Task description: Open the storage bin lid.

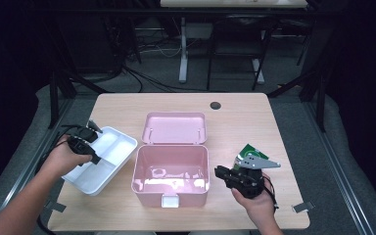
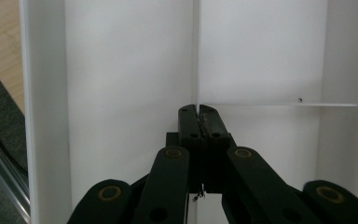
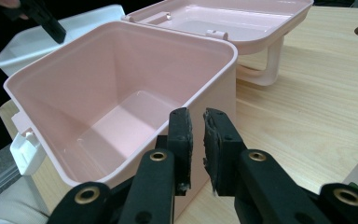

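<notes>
Gripping the thin divider of the white plastic compartment tray [image 1: 108,161], which overhangs the wooden table's [image 1: 235,122] left edge beside the open pink plastic box [image 1: 171,175], the left tool [image 2: 199,111] could slip or tip it off. The right tool [image 3: 196,122] hovers nearly closed, empty, by the box.

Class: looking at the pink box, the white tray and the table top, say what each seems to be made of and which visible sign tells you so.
Pink box: likely moulded plastic, glossy; light glints on its floor and the corners are rounded.
White tray: probably thin plastic, smooth, with a thin moulded divider.
Table: wood or wood-look laminate, matt; pale grain lines show.
</notes>
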The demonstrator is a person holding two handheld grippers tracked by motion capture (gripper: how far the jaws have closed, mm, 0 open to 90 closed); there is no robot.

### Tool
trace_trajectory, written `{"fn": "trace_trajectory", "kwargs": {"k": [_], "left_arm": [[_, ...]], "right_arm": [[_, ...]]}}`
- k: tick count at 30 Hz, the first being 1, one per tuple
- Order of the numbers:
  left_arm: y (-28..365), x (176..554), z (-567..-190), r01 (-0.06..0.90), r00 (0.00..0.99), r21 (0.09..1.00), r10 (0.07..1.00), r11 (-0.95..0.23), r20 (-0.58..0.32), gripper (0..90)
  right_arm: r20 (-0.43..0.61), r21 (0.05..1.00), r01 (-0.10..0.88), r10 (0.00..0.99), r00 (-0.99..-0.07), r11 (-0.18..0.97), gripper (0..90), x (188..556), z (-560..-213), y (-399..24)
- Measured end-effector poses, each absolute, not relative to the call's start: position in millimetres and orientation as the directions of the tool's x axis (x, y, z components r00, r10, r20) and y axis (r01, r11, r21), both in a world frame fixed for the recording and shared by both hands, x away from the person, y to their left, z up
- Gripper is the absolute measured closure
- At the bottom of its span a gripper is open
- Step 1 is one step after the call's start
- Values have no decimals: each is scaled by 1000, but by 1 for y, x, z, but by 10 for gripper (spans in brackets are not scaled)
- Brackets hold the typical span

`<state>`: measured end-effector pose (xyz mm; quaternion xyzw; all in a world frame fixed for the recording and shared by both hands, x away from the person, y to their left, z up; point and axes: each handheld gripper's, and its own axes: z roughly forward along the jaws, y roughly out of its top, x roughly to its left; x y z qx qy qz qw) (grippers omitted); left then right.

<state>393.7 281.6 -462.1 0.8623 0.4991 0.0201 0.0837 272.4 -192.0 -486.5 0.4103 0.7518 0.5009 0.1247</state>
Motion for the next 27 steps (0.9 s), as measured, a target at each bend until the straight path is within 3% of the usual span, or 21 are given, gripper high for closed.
{"fn": "trace_trajectory", "kwargs": {"k": [16,27], "left_arm": [[274,391,-514,865,493,142,867,-481,-66,896],[271,389,-527,854,507,159,861,-496,-36,894]], "right_arm": [[230,854,496,741,-630,156,801,273,-487,-192],[212,859,485,746,-631,166,750,273,-483,-191]]}}
